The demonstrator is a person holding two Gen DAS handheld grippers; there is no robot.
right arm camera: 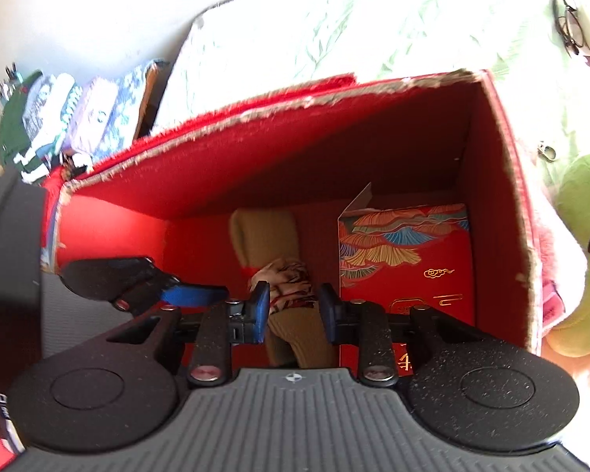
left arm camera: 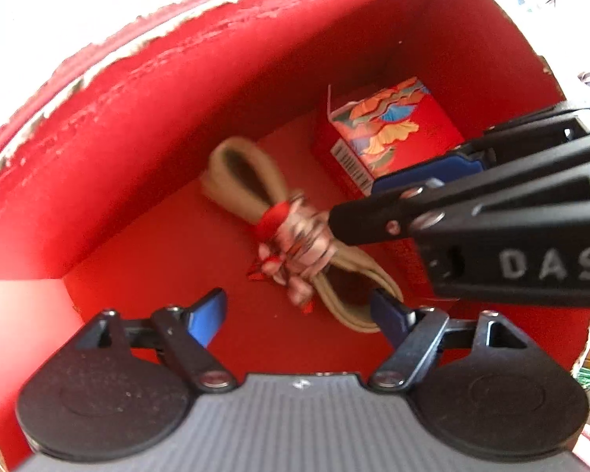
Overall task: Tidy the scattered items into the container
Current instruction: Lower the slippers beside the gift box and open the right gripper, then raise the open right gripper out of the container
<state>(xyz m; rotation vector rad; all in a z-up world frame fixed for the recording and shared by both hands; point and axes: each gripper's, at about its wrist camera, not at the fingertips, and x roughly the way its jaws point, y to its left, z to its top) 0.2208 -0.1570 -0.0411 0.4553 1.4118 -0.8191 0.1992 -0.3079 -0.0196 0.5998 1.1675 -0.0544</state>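
Two things lie on the floor of the red box (left arm camera: 145, 126) in the left wrist view: a tan rolled bundle (left arm camera: 251, 185) bound at its middle with a red band and a patterned cloth, and a red carton (left arm camera: 377, 133) with a coloured fan pattern, standing in the far right corner. The bundle is blurred, so its material is hard to name. The left hand-held gripper (left arm camera: 299, 314) hangs over the near part of the box floor with its blue pads spread wide and nothing pressed between them; its right pad lies across the bundle's near loop in the picture, and whether it touches is unclear. The right hand-held gripper (left arm camera: 413, 196) reaches in from the right edge, covering part of the carton and the bundle's middle; its fingertips are mostly hidden behind its own black body.

From the right wrist view, the right hand-held gripper (right arm camera: 293, 310) has its jaws narrowly parted on either side of the bundle (right arm camera: 263, 236) at its cloth-wrapped middle; whether the pads press it cannot be told. The carton (right arm camera: 405, 259) stands against the box's right wall (right arm camera: 491, 204), its lower part cut off by the gripper. The left hand-held gripper (right arm camera: 188, 295) shows only one blue pad at the left. Outside the box, on a pale bed cover (right arm camera: 334, 31), lie glasses (right arm camera: 568, 19) and a green plush toy (right arm camera: 582, 244), cut off at the right edge.
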